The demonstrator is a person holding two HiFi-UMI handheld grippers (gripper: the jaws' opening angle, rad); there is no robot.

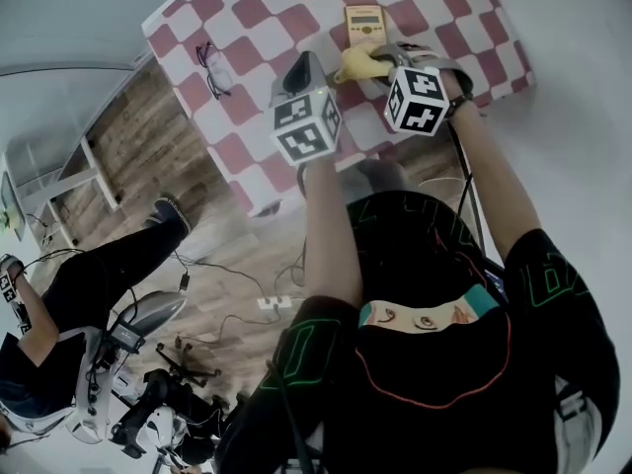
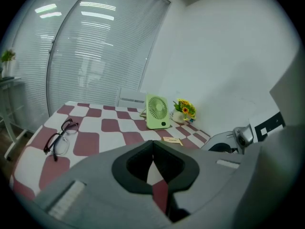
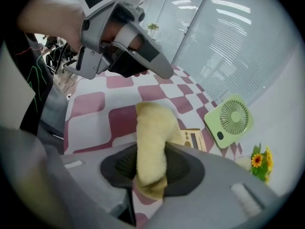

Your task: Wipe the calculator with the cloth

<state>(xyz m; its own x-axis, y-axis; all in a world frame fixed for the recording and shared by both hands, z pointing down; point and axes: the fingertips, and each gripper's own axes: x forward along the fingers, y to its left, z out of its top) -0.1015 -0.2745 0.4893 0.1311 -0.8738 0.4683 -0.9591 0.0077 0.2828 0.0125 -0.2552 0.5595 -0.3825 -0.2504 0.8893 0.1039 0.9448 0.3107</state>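
The right gripper (image 3: 151, 168) is clamped on the yellow cloth (image 3: 153, 128), which bunches past the jaws. It looks soft and light, so this hold near its middle should suit. The calculator (image 1: 363, 23) lies flat toward the far edge of the tabletop (image 1: 247, 28), just beyond the cloth. It looks thin, stiff and light, and may slide when wiped. The left gripper (image 2: 152, 149) has its jaws together, holding nothing.

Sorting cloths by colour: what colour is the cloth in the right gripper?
Pale yellow; the cloth shows best in the right gripper view.
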